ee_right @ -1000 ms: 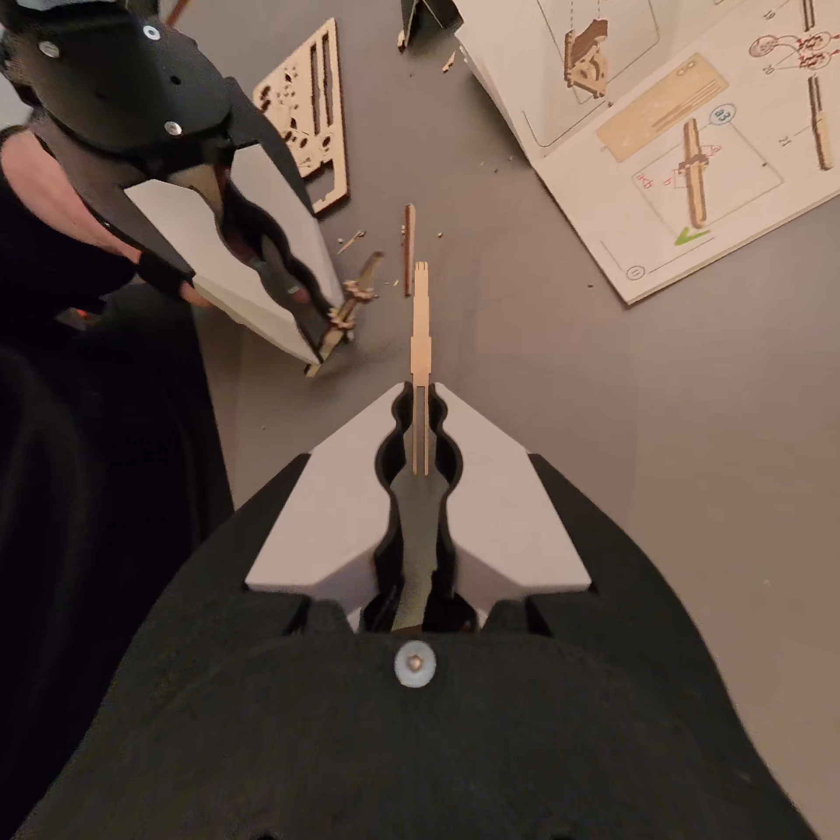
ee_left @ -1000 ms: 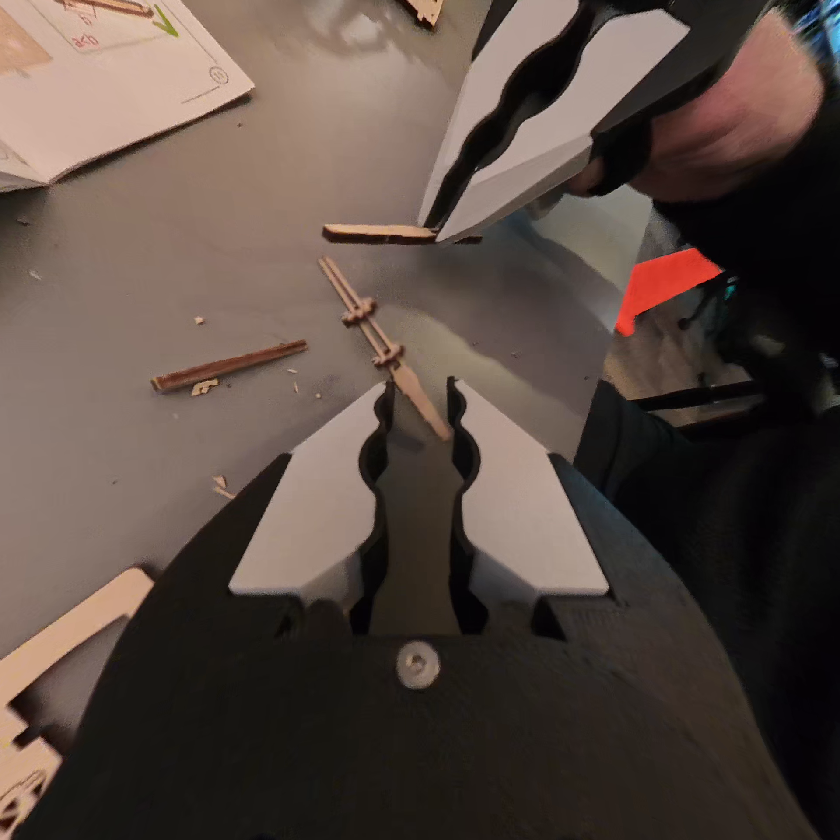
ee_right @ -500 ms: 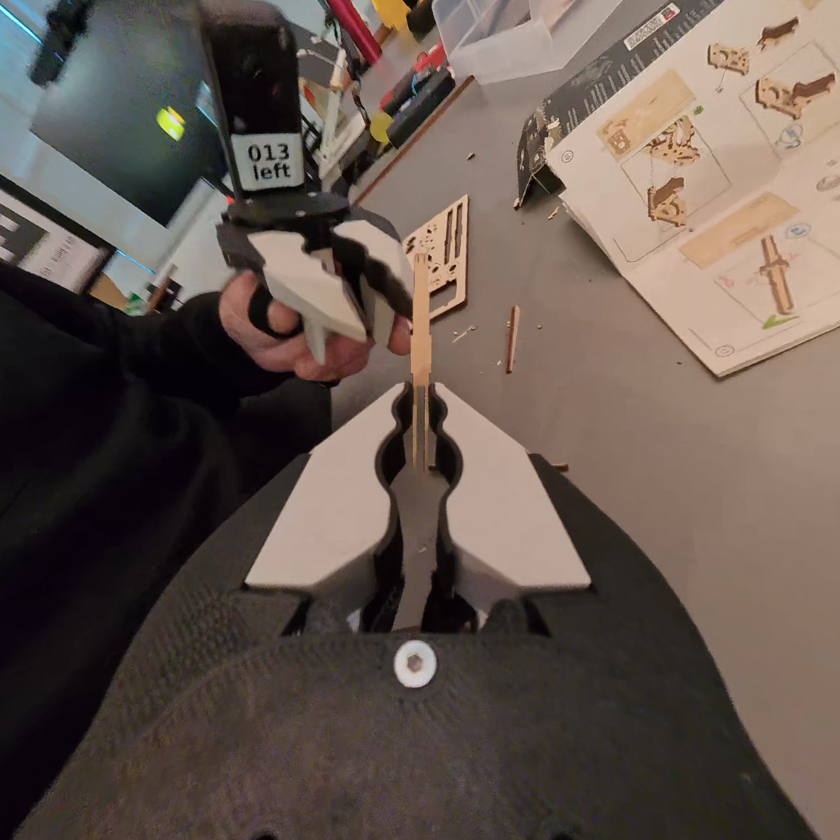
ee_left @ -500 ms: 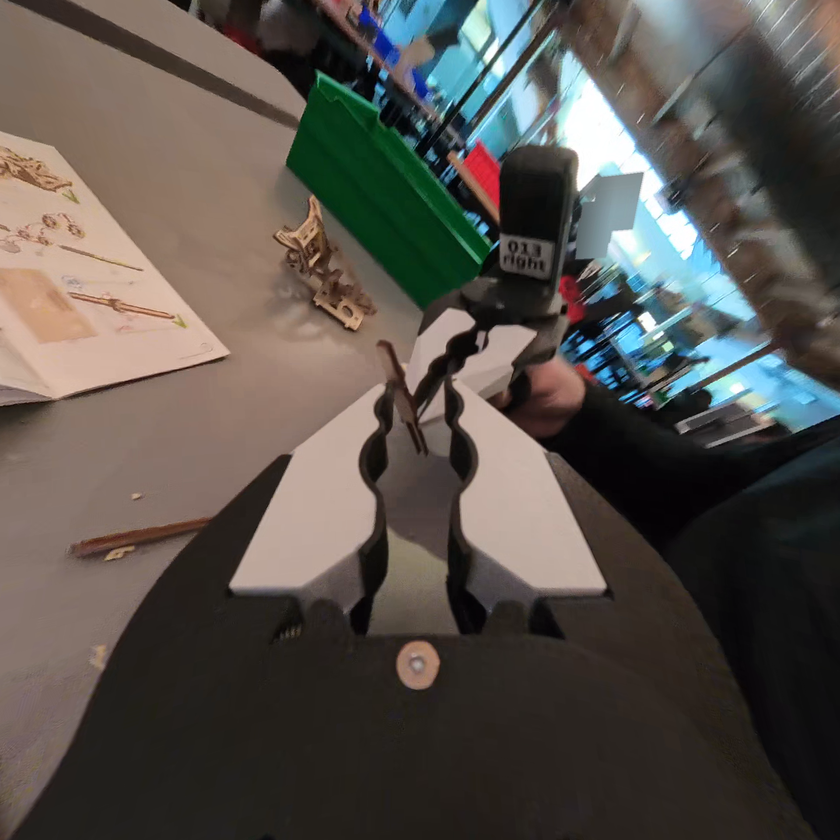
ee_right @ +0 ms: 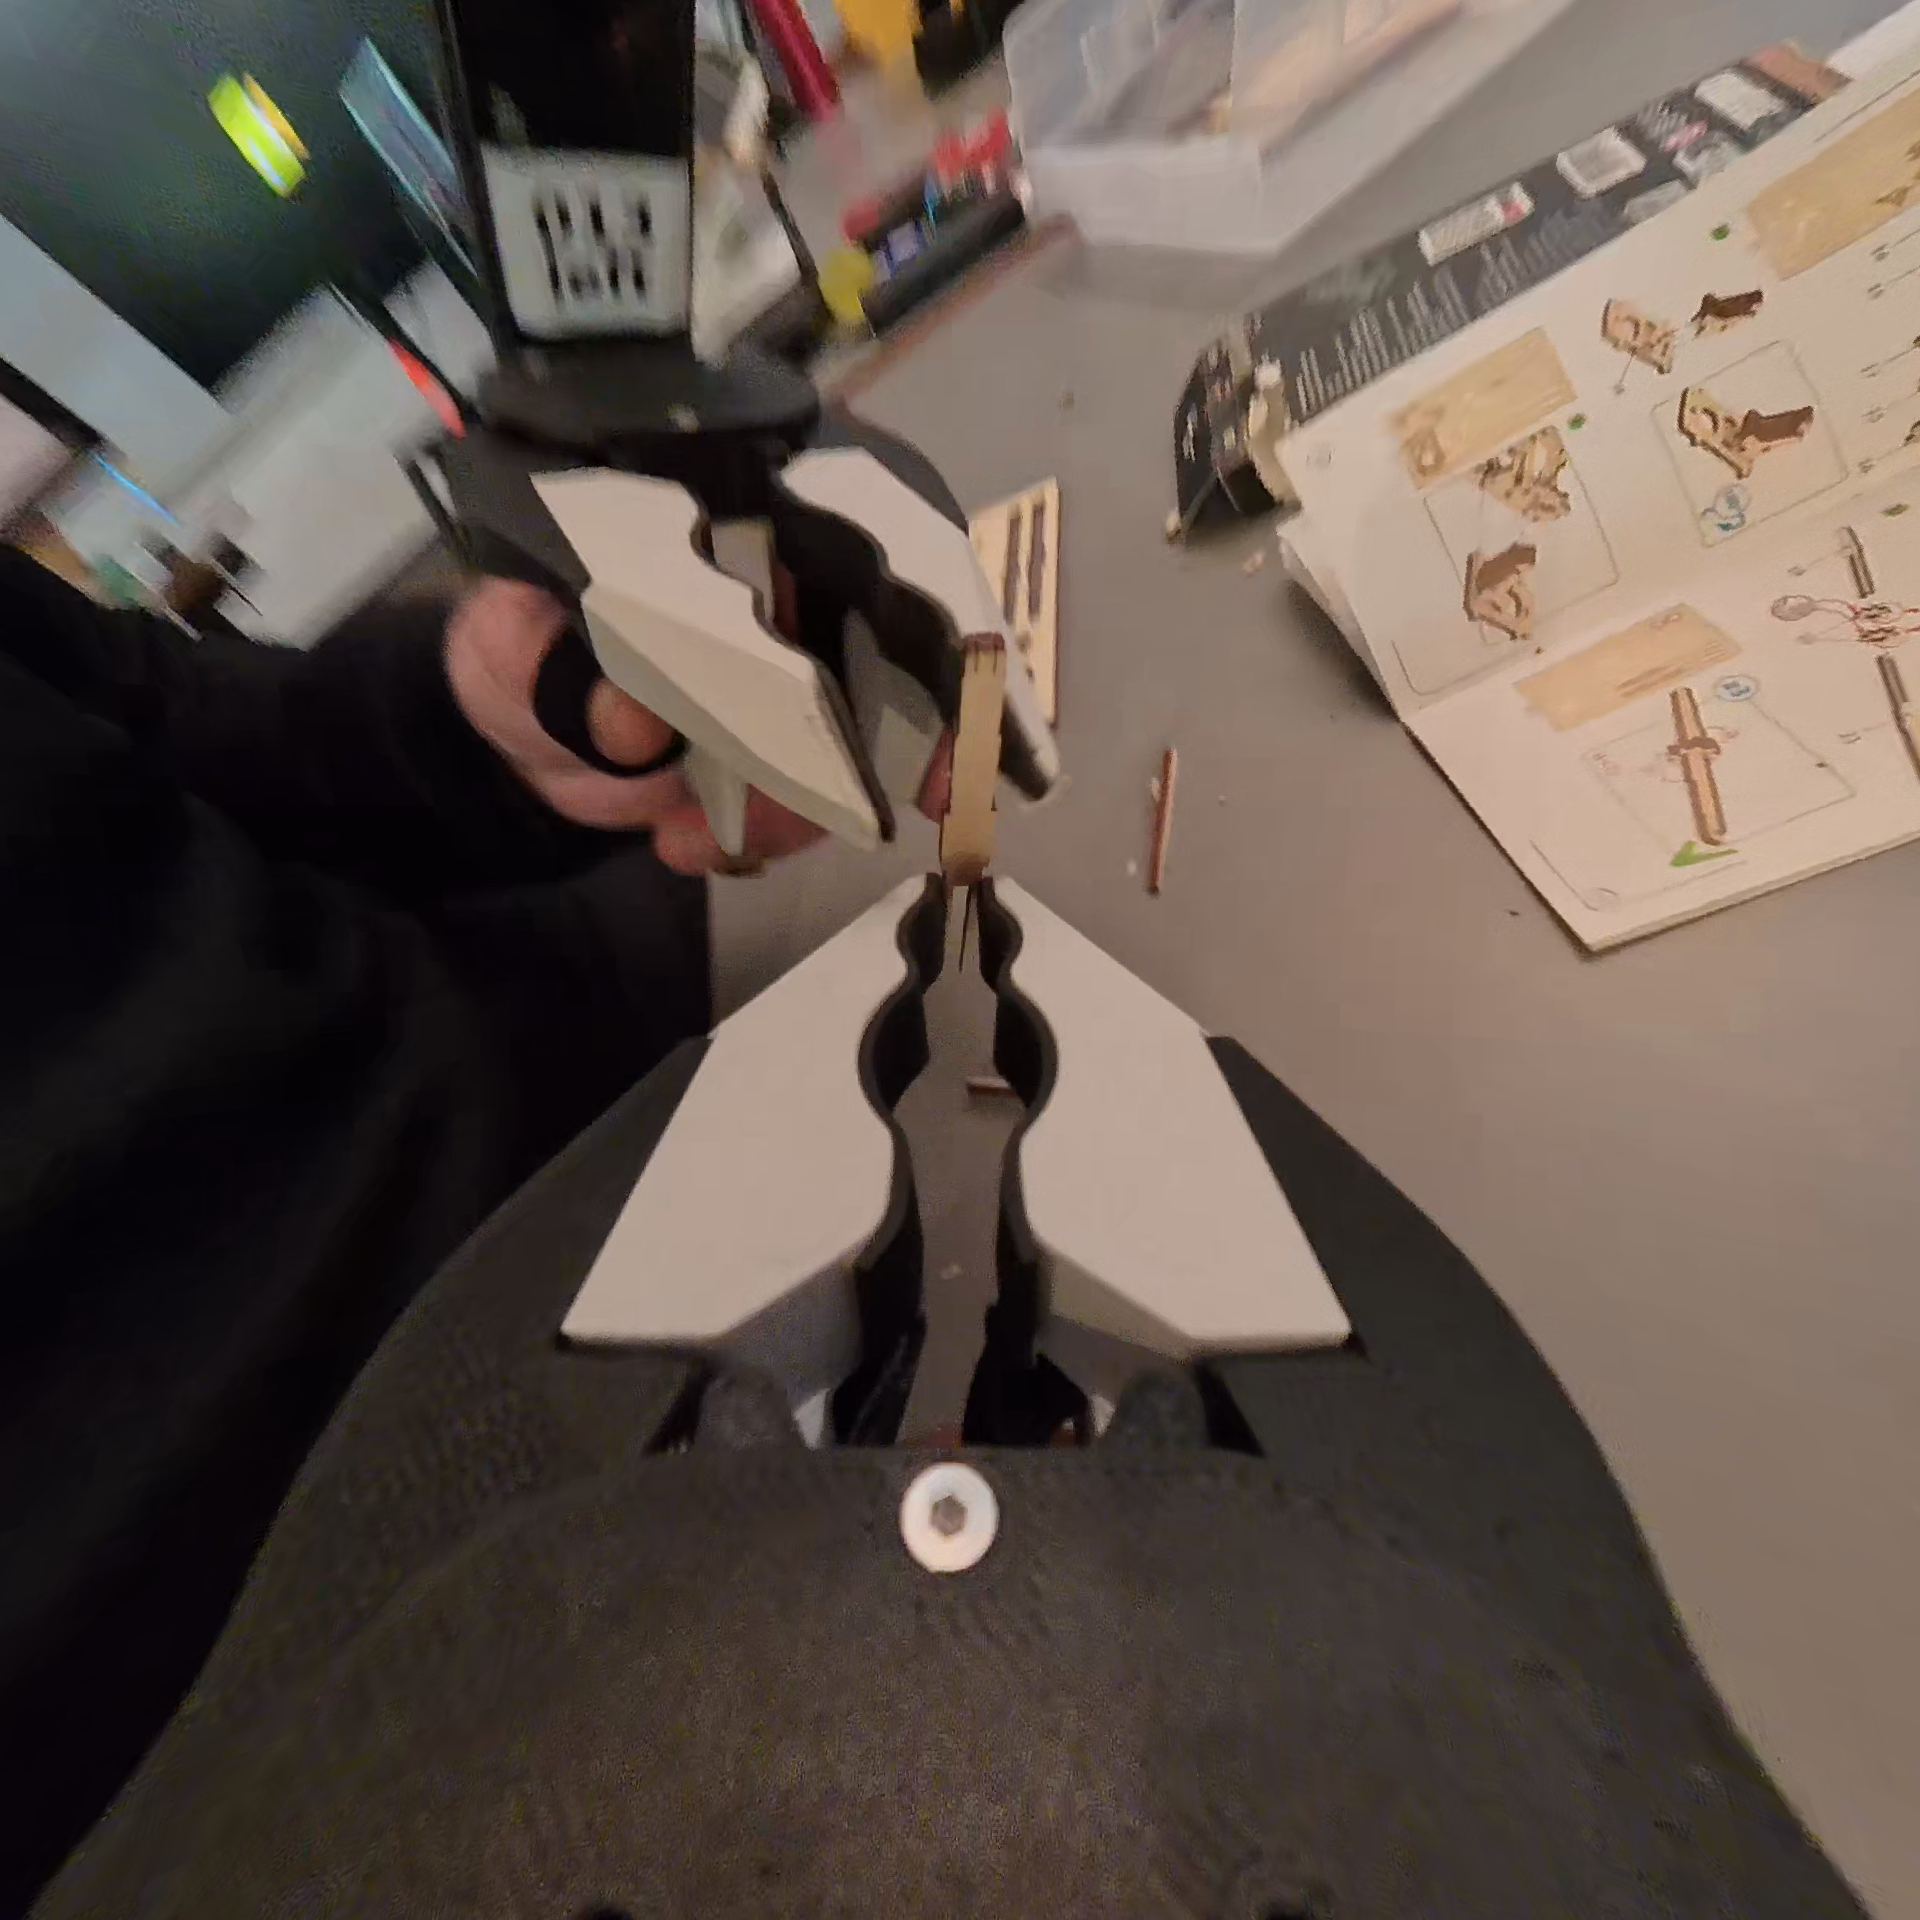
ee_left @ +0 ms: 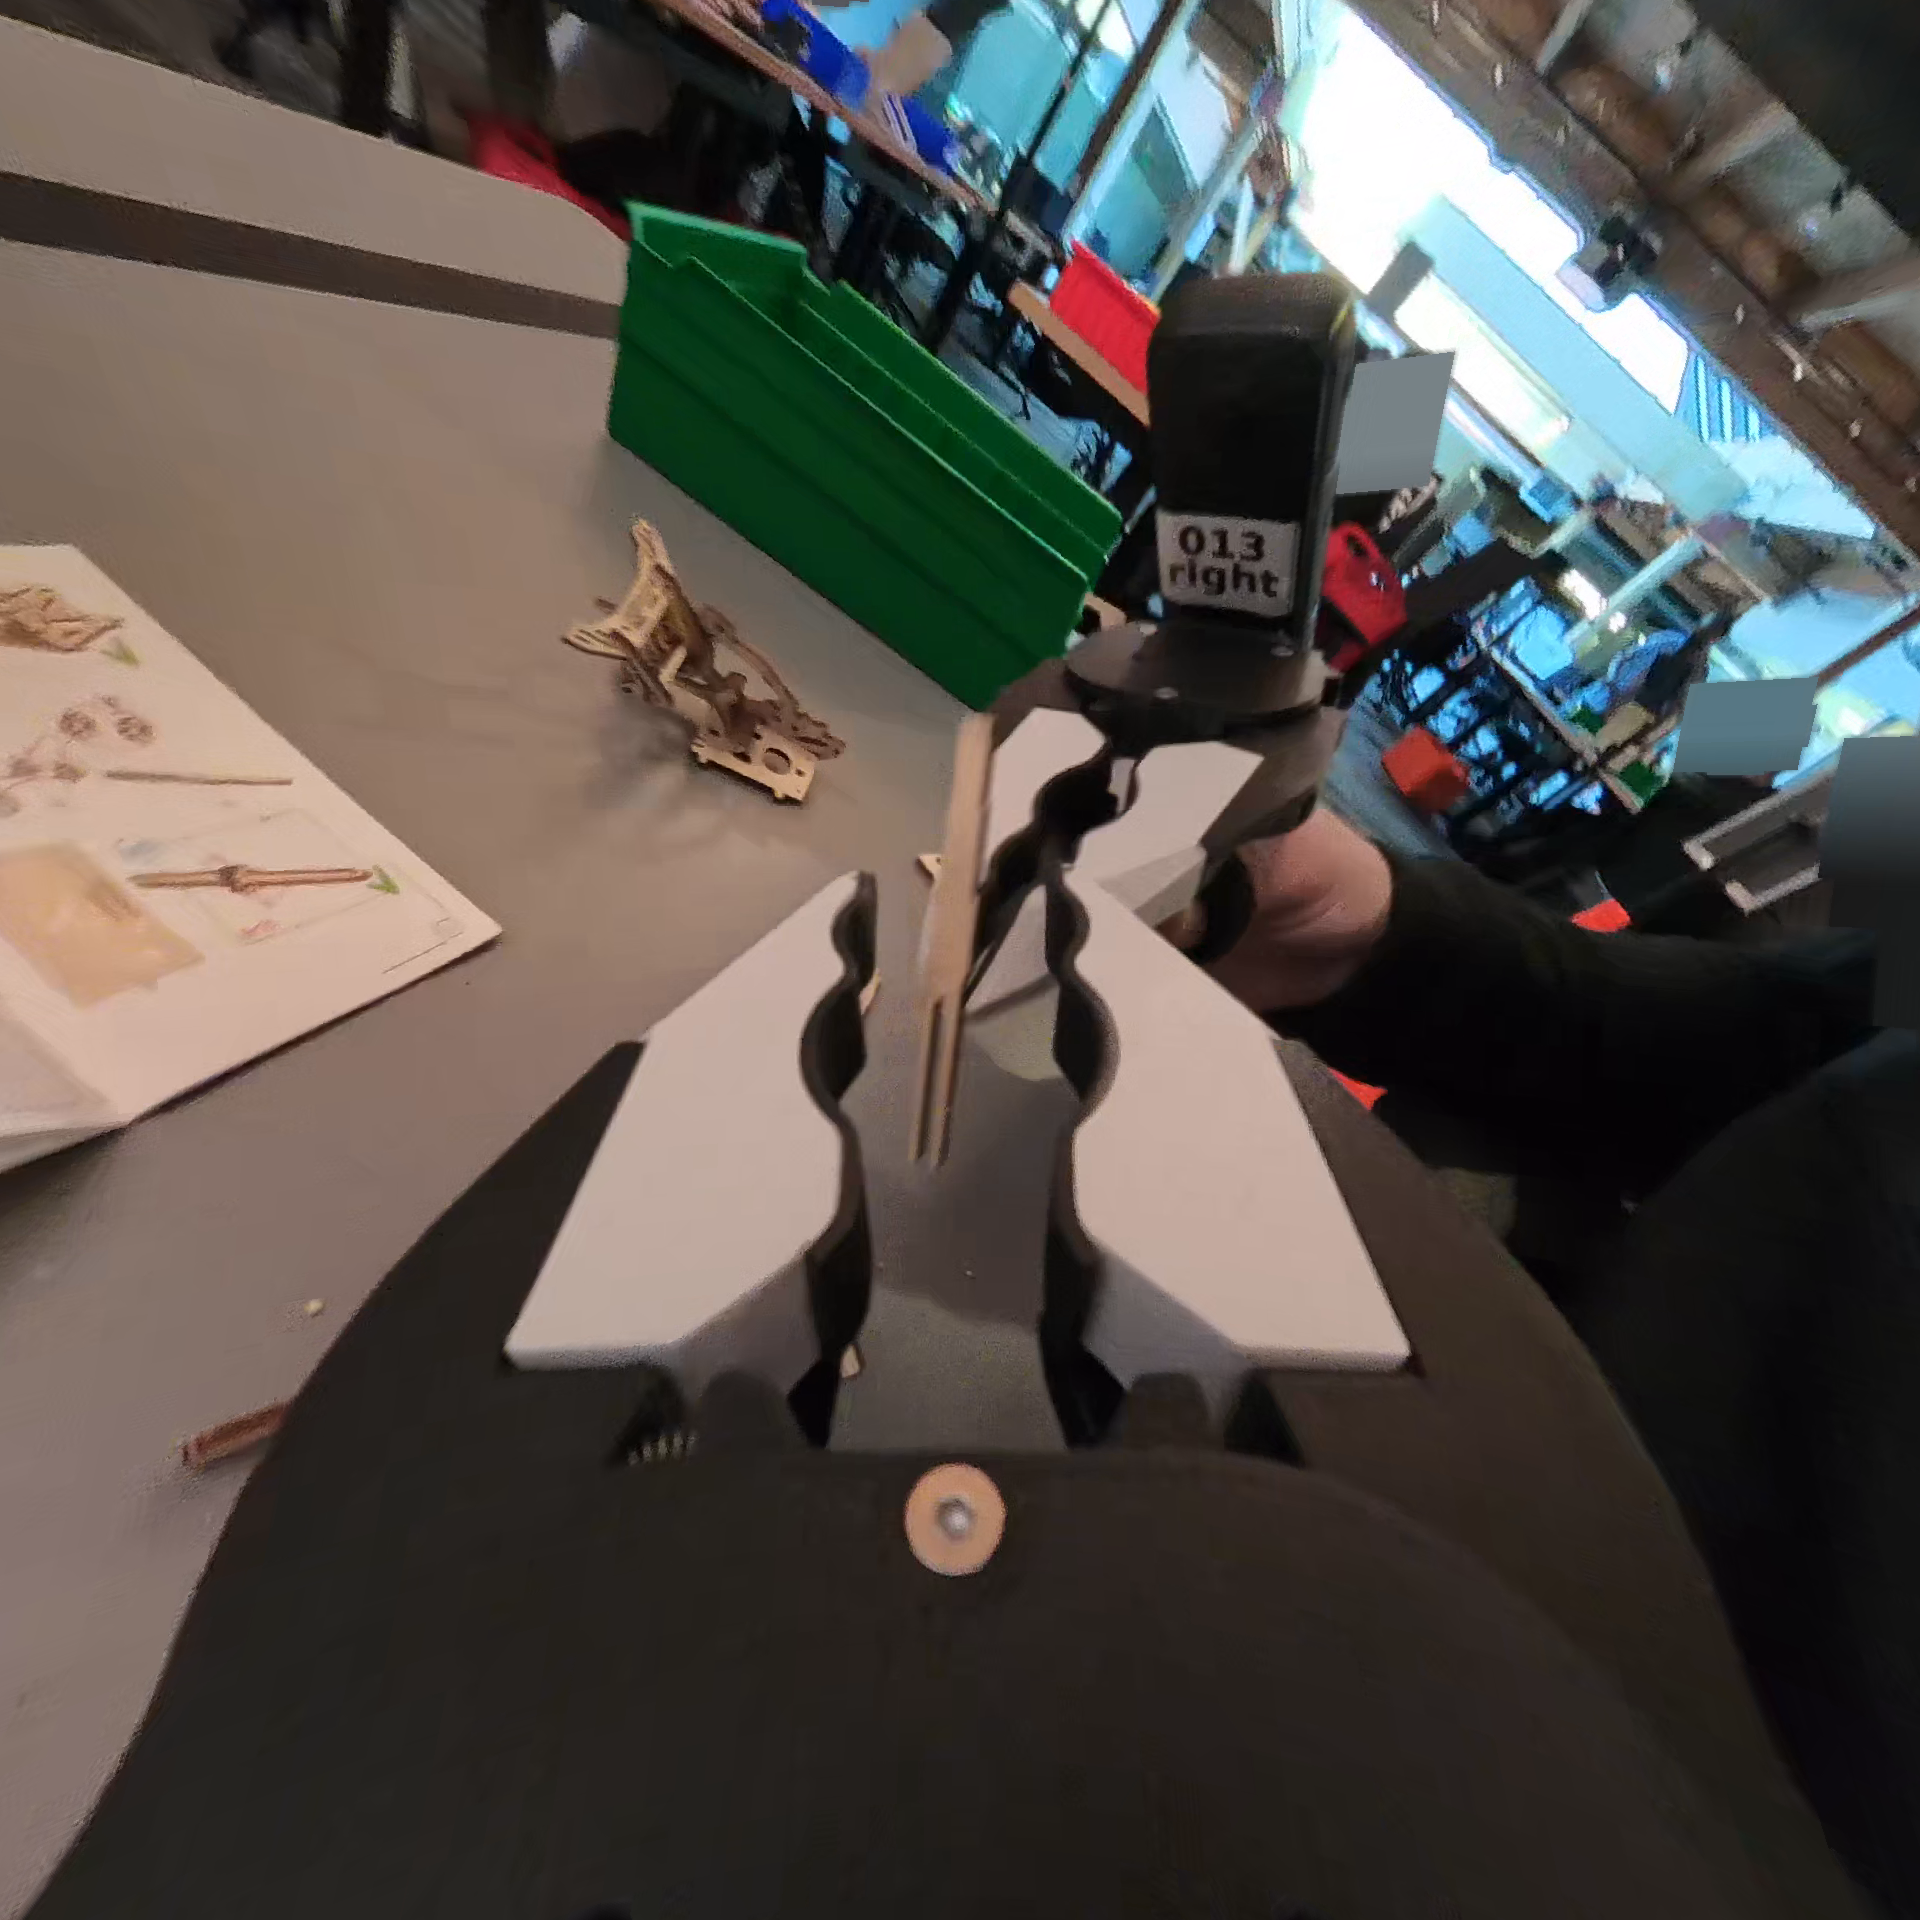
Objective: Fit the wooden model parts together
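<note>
Wooden model parts are held up in the air between the two grippers, above the grey table (ee_left: pixel 312 436). One is a thin flat wooden strip (ee_left: pixel 951 935) with a slit at its low end. The right gripper (ee_right: pixel 961 909) pinches it at its tips, with its jaws almost together. In the left wrist view the strip hangs between the two white fingers (ee_left: pixel 717 1132) of the left gripper (ee_left: pixel 956 914). Those jaws are held apart, and they do not touch the strip.

The right wrist view is blurry. A short wooden piece (ee_right: pixel 975 758) stands just beside the left gripper's tips there, and I cannot tell if they hold it.

A green plastic bin (ee_left: pixel 831 447) stands at the far side of the table. Its inside is hidden. A half-built wooden model (ee_left: pixel 707 686) lies in front of the bin, near it. An open instruction booklet (ee_left: pixel 187 831) lies on the table. A flat wooden sheet with cut-out holes (ee_right: pixel 1029 592) lies behind the left gripper. A thin wooden stick (ee_right: pixel 1162 821) lies near the booklet. A clear plastic box (ee_right: pixel 1174 135) sits far back, too blurry to see what is in it.
</note>
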`<state>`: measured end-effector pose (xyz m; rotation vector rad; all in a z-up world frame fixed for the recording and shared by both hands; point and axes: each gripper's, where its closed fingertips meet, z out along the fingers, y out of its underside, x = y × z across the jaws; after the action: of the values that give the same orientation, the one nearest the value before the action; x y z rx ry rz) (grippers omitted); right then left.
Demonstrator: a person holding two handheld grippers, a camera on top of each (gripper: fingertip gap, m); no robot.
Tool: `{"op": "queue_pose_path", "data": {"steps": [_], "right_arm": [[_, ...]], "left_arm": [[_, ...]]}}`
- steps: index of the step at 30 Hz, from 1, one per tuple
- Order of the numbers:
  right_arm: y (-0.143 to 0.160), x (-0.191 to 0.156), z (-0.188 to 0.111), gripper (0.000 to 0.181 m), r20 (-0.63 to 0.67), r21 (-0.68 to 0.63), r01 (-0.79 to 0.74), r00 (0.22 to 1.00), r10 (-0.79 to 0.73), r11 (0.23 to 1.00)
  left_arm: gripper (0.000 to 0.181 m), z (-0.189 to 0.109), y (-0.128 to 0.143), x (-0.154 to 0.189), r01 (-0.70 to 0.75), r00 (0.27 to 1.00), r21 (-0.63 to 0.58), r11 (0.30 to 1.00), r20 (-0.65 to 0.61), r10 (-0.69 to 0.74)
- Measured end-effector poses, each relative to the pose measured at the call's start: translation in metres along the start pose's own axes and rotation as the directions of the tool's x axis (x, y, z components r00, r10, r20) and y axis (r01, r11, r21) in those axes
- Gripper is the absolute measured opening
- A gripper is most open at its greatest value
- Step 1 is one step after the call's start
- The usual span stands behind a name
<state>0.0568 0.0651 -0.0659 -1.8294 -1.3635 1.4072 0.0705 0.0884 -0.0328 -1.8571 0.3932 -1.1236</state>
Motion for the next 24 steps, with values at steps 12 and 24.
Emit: {"op": "queue_pose_path", "data": {"steps": [12,24], "right_arm": [[-0.038,-0.011,-0.033,0.003,0.232,0.301,-0.16,0.968,0.091,0.94],[-0.017,-0.008,-0.032,0.004,0.188,0.077,-0.221,0.961,0.204,0.972]], "left_arm": [[0.002,0.0,0.019,0.013,-0.04,0.998,-0.031,0.999,-0.046,0.039],[0.002,0.011,0.042,-0.001,-0.584,0.713,-0.374,0.72,0.187,0.676]]}}
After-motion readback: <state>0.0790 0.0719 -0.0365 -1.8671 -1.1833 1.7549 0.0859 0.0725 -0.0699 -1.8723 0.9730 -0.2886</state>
